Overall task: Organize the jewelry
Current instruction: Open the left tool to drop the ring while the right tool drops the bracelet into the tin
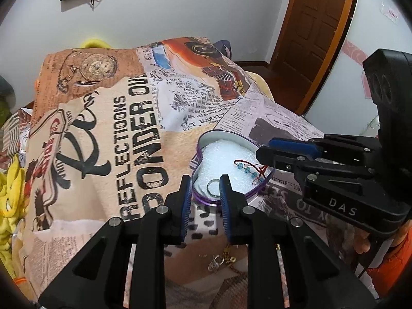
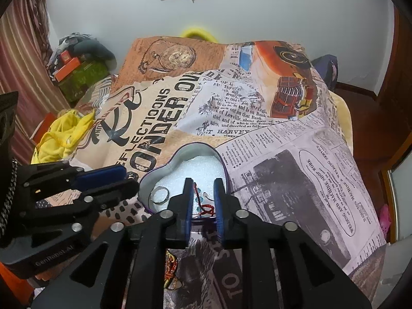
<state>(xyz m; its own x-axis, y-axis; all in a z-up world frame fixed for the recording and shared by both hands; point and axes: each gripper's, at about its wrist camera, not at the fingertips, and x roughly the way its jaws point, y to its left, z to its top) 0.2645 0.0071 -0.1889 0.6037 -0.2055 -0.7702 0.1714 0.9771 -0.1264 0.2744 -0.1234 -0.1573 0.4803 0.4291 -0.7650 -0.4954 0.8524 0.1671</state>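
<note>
1. The surface is a bed covered by a newspaper-print blanket. It is soft and uneven, which is probably why the loose pieces are being gathered into a rigid container.

2. One heart-shaped tin, purple outside and lined with white foam, sits open near the blanket's front edge, within reach of both tools.

3. Contents of the tin, counted: one plain silver ring, lying flat on the foam near the front-left wall, and one red-cord bracelet with blue beads, lying on the foam beside it toward the right. They are apart, not overlapping.

4. The left gripper hovers over the tin's near rim with a moderate gap between its blue pads. Nothing is held; the ring shows through the gap.

5. The right gripper stands over the bracelet, jaws parted at moderate width and empty. The cord appears loose between the pads, which suggests a release rather than a grasp, though this cannot be confirmed.

6. Outside the tin, counted: one cluster of small gold and silver pieces on the blanket beneath the left tool, and one red-and-gold beaded item beneath the right tool. Exact piece counts within each are too small to tell.

7. Judgement: two items stowed, at least two awaiting collection.
</note>
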